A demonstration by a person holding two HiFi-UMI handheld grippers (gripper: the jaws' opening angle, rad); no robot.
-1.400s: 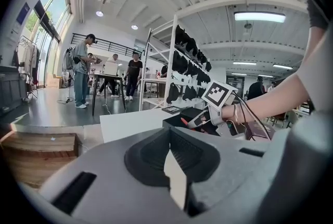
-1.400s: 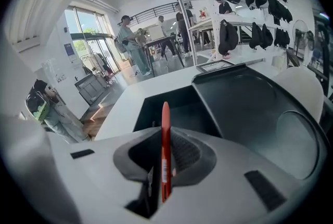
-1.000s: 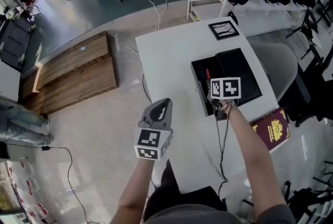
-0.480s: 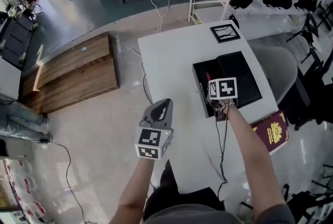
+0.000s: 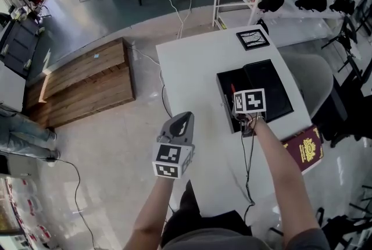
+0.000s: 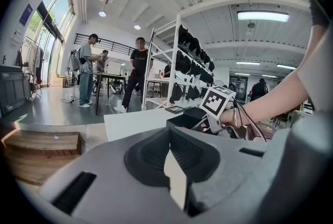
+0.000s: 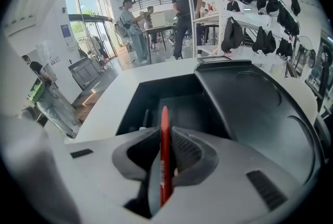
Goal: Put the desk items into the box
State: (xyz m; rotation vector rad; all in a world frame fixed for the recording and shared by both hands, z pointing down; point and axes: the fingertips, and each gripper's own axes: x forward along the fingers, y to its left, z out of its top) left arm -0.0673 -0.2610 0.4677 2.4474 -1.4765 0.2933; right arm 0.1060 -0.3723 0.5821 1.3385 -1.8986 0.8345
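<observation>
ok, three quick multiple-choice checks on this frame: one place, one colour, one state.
1. Where is the maroon booklet? A on the wooden platform; B on the table, outside the box; C inside the box.
2. What colour is the pen between the right gripper's jaws? A red; B blue; C green.
3. The box's lid is: A shut; B missing; C open.
Key: 1 B, the maroon booklet lies on the white table by the box. 2 A, the pen is red; those jaws have just been opening. 3 C, the lid lies folded back beside the compartment.
</observation>
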